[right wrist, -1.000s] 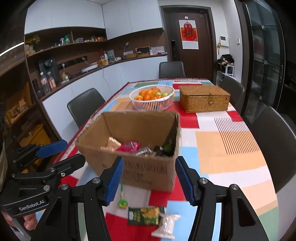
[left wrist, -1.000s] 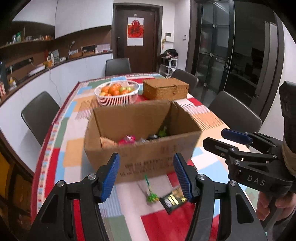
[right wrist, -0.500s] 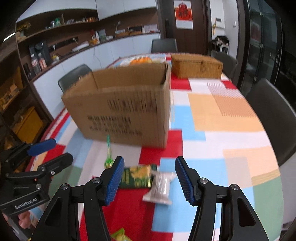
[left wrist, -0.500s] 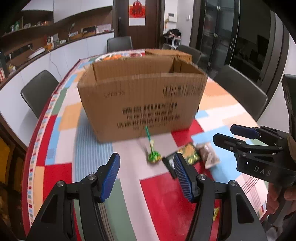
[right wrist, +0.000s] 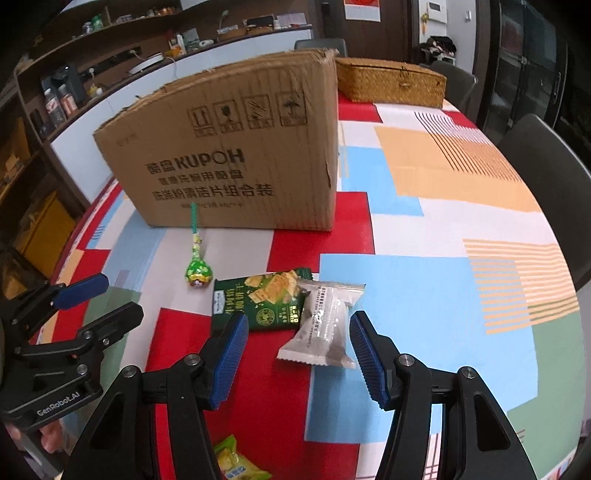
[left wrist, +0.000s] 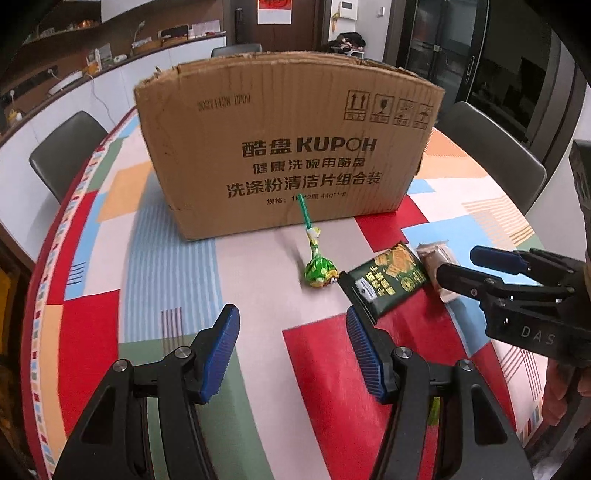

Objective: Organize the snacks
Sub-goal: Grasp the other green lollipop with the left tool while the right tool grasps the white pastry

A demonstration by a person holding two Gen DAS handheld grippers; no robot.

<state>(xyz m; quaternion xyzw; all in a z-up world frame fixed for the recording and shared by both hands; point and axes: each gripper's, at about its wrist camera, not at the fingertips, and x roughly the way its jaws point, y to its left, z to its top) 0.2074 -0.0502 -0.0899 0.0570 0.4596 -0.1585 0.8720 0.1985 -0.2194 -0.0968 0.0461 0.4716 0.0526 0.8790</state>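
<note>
Both grippers hover low, jaws spread wide: right gripper [right wrist: 295, 354] over the silver packet [right wrist: 325, 328], left gripper [left wrist: 291, 350] short of the lollipop [left wrist: 318, 267]; bare tablecloth [right wrist: 424, 295] lies rightward

We see a wicker box [right wrist: 391, 81] on the patchwork tabletop [right wrist: 443, 229], dark chairs [left wrist: 64, 155] at its edges, a white counter [left wrist: 110, 85] along the wall, and a dark door [right wrist: 373, 26] beyond.

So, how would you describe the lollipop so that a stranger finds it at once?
Find the big cardboard box on the table. Just in front of it lie three snacks in a row; the lollipop is the leftmost, beside the dark green packet. Only it has a green stick, pointing at the box.
</note>
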